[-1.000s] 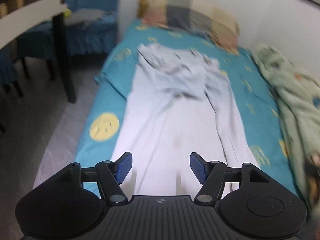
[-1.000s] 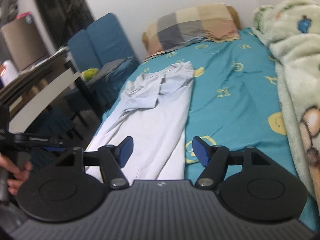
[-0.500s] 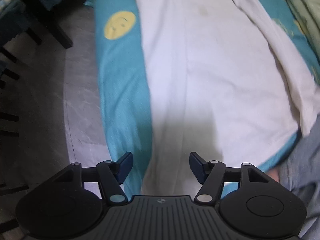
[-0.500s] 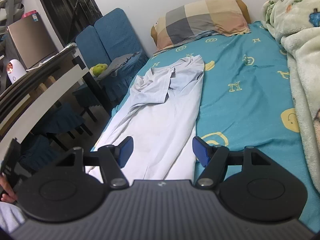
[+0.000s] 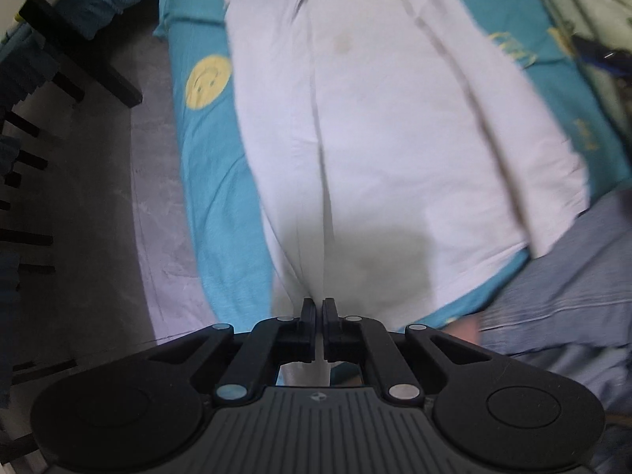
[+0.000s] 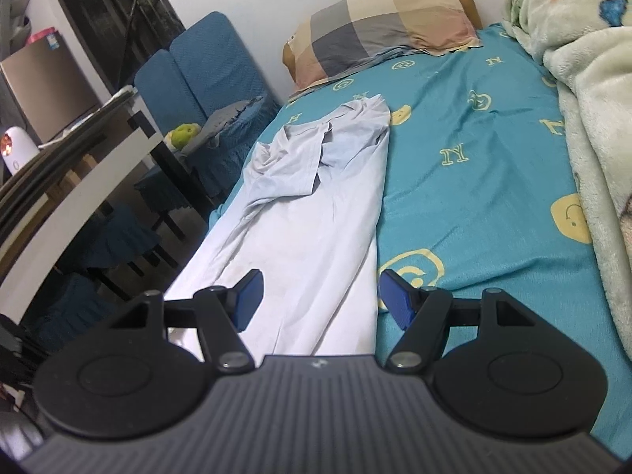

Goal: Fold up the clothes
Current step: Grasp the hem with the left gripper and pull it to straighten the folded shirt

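A bed with a teal sheet [image 6: 466, 197] printed with yellow smiley faces and letters carries everything. A pale, long garment [image 6: 312, 213] lies stretched lengthwise along its left edge. A checked pillow [image 6: 383, 27] sits at the head, and a fluffy green blanket [image 6: 592, 91] is heaped along the right side.

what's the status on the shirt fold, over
Left gripper jaws shut on the near hem of the white shirt. Right gripper jaws open, empty, over the shirt's side edge. Shirt flat on bed, nothing blocking.
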The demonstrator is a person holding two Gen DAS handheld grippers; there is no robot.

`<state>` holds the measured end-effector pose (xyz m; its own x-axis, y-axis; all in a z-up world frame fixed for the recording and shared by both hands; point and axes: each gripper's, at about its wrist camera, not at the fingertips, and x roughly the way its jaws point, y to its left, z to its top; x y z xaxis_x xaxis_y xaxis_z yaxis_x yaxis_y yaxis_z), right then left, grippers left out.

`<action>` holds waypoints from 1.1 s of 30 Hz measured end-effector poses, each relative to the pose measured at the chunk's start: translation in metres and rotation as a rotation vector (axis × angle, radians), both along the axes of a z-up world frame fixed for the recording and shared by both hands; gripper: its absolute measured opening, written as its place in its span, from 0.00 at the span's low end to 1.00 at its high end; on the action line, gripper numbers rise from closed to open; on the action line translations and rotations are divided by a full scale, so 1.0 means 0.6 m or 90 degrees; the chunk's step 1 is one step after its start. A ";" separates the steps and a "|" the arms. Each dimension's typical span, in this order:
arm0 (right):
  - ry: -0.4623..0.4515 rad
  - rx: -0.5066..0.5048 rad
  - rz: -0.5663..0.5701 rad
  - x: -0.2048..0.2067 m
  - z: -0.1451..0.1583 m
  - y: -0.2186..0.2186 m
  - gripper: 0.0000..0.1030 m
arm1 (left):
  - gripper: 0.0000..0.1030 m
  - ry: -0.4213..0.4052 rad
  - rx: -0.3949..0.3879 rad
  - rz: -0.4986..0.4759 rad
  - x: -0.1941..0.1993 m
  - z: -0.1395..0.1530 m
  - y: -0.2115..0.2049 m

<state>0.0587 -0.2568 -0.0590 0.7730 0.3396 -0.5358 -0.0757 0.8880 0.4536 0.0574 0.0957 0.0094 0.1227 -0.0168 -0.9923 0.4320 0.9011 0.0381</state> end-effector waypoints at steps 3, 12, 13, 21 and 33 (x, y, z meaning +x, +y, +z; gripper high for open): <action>0.004 -0.005 0.002 0.000 -0.001 0.001 0.66 | 0.03 -0.012 -0.022 0.000 -0.015 0.025 -0.048; 0.016 -0.008 0.009 0.002 -0.007 0.000 0.66 | 0.09 0.002 -0.041 0.027 -0.038 -0.065 -0.119; 0.018 -0.006 0.011 0.003 -0.007 0.000 0.66 | 0.11 0.008 -0.043 0.028 -0.039 -0.082 -0.118; 0.065 0.000 0.036 0.006 -0.019 -0.001 0.66 | 0.56 -0.039 -0.072 0.040 -0.053 -0.070 -0.099; 0.284 -0.051 0.045 0.022 -0.088 0.000 0.66 | 0.71 -0.080 -0.096 0.218 0.024 -0.105 0.004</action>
